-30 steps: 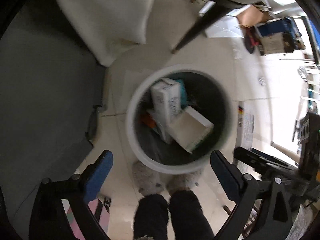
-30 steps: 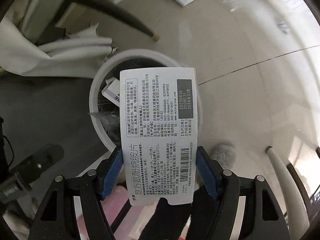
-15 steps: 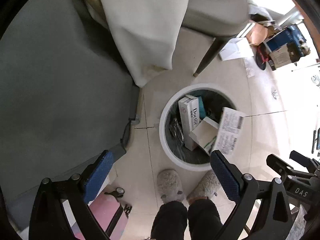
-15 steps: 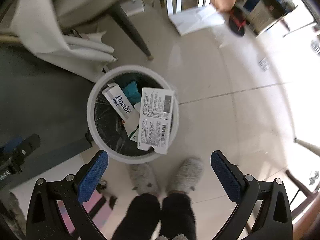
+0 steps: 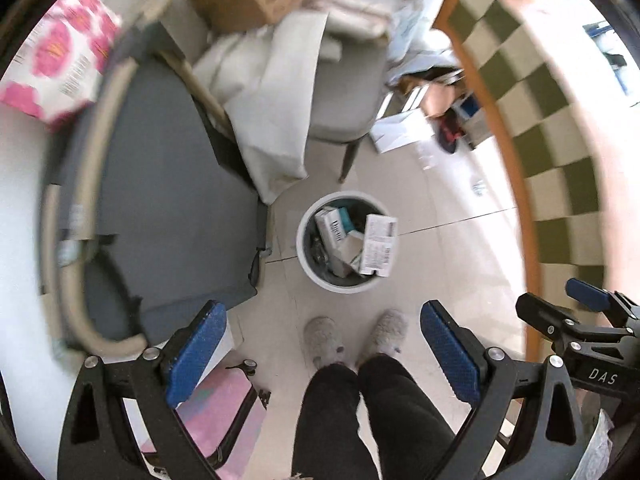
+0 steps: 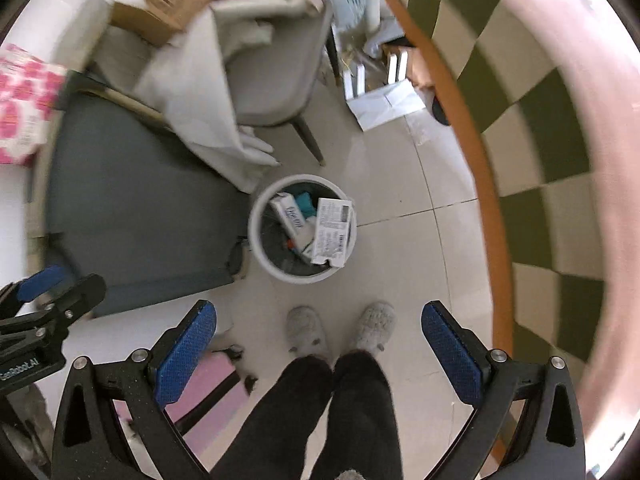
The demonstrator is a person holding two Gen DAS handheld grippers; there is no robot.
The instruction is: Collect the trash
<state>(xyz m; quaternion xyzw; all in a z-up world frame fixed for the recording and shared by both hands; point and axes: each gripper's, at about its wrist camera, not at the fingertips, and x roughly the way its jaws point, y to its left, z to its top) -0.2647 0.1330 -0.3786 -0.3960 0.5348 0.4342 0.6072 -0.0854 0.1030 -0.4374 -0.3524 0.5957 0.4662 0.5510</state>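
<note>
Trash bin (image 5: 308,268), a white round pail on the tiled floor (image 5: 440,248), sits at center frame, holding a white printed medicine box (image 5: 378,246) propped against its rim at three o'clock and a "Doctor" carton (image 5: 332,228) at eleven o'clock. Both grippers point down from high above. The right gripper (image 6: 318,356) has just been opening; its blue jaws stand fully spread with nothing between them. The left gripper (image 5: 320,356) is likewise released and empty. At six o'clock from the bin, a person's grey slippers (image 6: 340,330) stand. A grey chair (image 6: 272,92) draped with white cloth stands at twelve o'clock.
</note>
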